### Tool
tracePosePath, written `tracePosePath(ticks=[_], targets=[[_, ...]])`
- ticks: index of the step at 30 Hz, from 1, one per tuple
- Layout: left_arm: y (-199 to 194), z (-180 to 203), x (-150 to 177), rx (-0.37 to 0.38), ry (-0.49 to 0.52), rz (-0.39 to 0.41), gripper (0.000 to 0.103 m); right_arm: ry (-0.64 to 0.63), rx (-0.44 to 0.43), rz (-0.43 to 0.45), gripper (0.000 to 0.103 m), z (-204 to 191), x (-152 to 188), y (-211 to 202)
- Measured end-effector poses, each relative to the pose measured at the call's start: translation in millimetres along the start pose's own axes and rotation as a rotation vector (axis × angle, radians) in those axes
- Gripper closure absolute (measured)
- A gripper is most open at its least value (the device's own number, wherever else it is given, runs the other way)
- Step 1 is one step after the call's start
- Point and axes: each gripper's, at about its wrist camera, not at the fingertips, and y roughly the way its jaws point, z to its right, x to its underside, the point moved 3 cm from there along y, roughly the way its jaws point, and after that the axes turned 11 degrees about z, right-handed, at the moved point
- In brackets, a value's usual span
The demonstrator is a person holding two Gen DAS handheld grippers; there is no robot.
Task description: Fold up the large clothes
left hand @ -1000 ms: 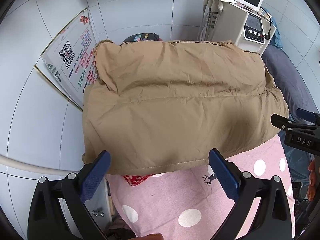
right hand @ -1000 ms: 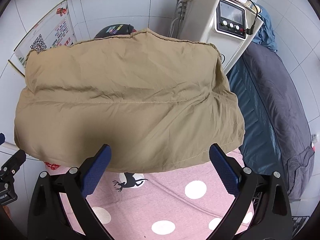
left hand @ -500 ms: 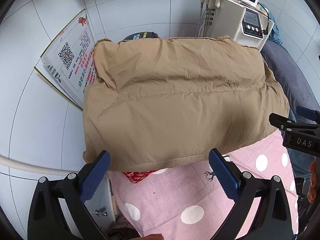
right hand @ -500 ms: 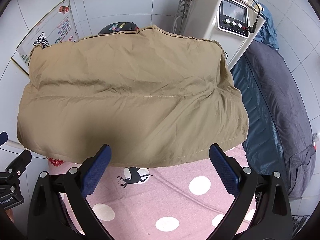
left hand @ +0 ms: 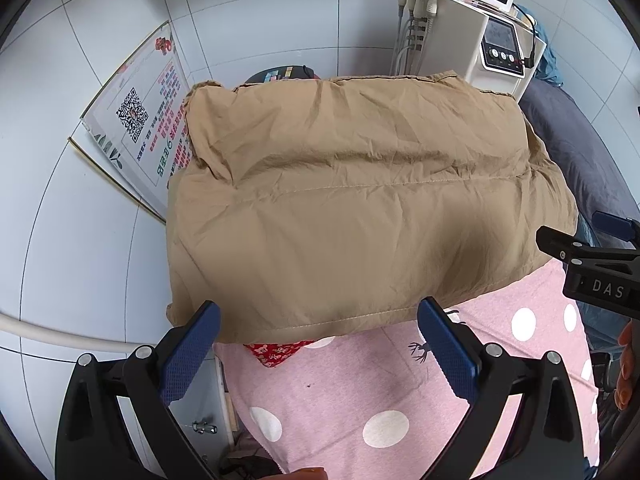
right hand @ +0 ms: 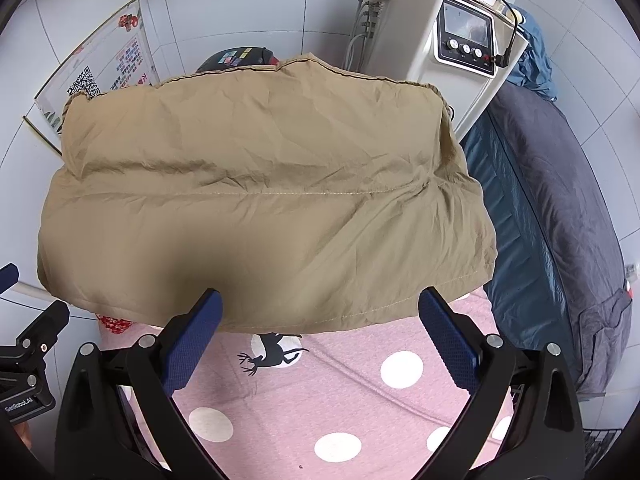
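Observation:
A tan padded garment (left hand: 360, 200) (right hand: 264, 200) lies folded into a thick block on a pink polka-dot cover (left hand: 380, 400) (right hand: 340, 400), with a stitched seam running across its middle. Its near hem hangs just past both sets of blue fingers. My left gripper (left hand: 320, 348) is open in front of the near left part of the hem, holding nothing. My right gripper (right hand: 320, 340) is open too, in front of the near right part. The right gripper's black body (left hand: 592, 264) shows at the right edge of the left wrist view. A red patterned cloth (left hand: 276, 352) peeks out under the hem.
A white machine with a screen and knobs (right hand: 456, 36) stands behind the garment at the right. A dark grey bed (right hand: 560, 200) runs along the right side. A poster with a QR code (left hand: 140, 120) leans on the tiled wall at the left. A dark round object (right hand: 236, 58) sits behind the garment.
Both grippers have drawn back and up slightly from the garment; more pink cover shows below the hem. The garment lies as before, and both stay open.

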Motion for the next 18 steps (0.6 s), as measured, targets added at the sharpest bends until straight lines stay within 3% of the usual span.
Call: tracePosePath(ticks=[18], targets=[[-5.1, 2.8, 1.1, -0.009, 0.020, 0.008, 0.006, 0.010, 0.010, 0.010, 0.006, -2.5, 3.2, -6.5]])
